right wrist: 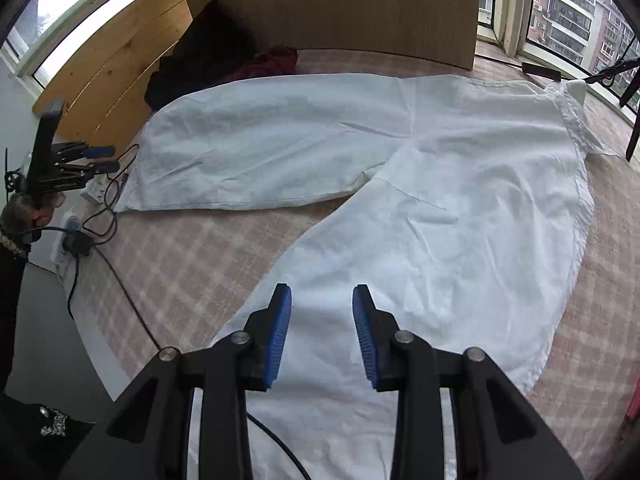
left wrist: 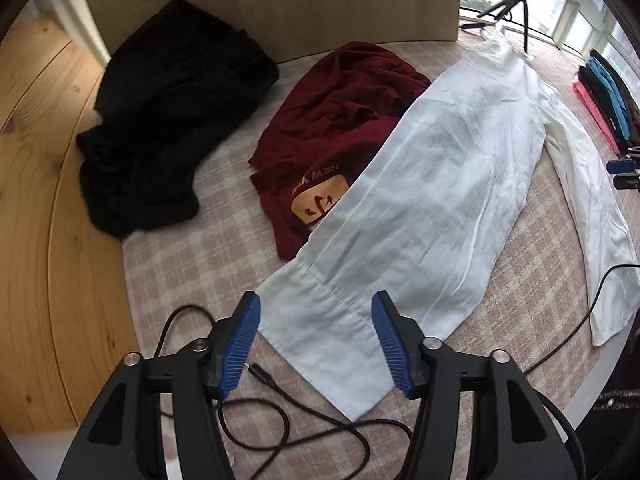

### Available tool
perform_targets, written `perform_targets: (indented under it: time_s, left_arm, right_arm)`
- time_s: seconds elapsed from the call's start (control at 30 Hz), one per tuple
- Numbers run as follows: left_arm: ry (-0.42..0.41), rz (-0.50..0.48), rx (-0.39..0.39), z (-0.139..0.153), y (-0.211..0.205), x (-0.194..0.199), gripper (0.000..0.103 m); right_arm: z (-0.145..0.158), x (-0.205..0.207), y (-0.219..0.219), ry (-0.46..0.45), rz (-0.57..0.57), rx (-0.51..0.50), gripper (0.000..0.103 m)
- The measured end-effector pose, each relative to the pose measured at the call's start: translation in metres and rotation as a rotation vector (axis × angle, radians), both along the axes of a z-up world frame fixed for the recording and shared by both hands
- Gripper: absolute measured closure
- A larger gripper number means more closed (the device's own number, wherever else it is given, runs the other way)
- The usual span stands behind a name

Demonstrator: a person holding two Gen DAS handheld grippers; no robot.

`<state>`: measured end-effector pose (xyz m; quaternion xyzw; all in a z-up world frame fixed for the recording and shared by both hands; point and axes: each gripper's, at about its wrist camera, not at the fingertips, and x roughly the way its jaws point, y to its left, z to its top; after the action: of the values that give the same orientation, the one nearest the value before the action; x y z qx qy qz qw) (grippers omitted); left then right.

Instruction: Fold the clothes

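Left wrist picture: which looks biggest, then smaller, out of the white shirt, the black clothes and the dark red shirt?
1. white shirt, clearly biggest.
2. black clothes and dark red shirt look about alike; the white shirt covers part of the red one, so I won't rank them.

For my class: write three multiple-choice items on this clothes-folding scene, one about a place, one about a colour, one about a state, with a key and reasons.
1. Where does the maroon garment lie?
A. Partly under the white shirt
B. On the black garment
C. On the floor

2. What colour are the gripper pads?
A. Red
B. Blue
C. Green

3. How is the left gripper?
A. Shut on a sleeve
B. Open over the cuff
C. Holding a cable

Key: 1 A, the shirt's edge covers its printed logo. 2 B, both ribbed pads are blue. 3 B, its jaws stand apart with the cuff between.
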<state>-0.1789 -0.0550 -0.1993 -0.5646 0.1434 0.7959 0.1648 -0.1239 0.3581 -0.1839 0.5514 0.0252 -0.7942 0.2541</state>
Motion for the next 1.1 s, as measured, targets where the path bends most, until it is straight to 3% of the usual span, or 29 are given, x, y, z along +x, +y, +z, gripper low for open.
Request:
perform_targets:
  time_s: [0.23,0.3,0.47,0.63,0.7,0.9,0.97,1.1]
  left_arm:
    - [-0.134,-0.175,0.059,-0.035,0.003,-0.036,0.035]
    - [-0.17,-0.187,0.092,-0.043,0.0,-0.041,0.034]
    - [-0.164,-0.175,0.161,-0.046,-0.006,-0.036,0.037]
    - [-0.171,-0.058,0.152,-0.036,-0.013,-0.026,0.084]
    - [-0.161,-0.032,0.168,-0.022,-0.014,-0.015,0.09]
    - [-0.069,-0.056,0.176,0.024,-0.004,0.021,0.093]
    - [-0.039,-0.091,0.14,0.029,0.002,0.03,0.093]
    - [-0.05,-0.109,0.078,0.009,0.002,0.021,0.093]
  right_arm:
    - [0.011,0.044,0.03,-0.042,-0.087,0.021,0.071]
    - [0.007,0.052,0.034,-0.062,-0.112,0.034,0.071]
    - [-0.013,0.056,0.028,-0.12,-0.114,0.027,0.071]
    - [-0.025,0.048,0.012,-0.132,-0.087,0.041,0.071]
    - [-0.023,0.045,0.007,-0.119,-0.073,0.034,0.071]
    - [-0.013,0.028,-0.008,-0.079,-0.061,-0.015,0.071]
    - [-0.015,0.025,-0.017,-0.08,-0.046,-0.022,0.071]
    - [-0.016,0.024,-0.032,-0.077,-0.014,-0.015,0.071]
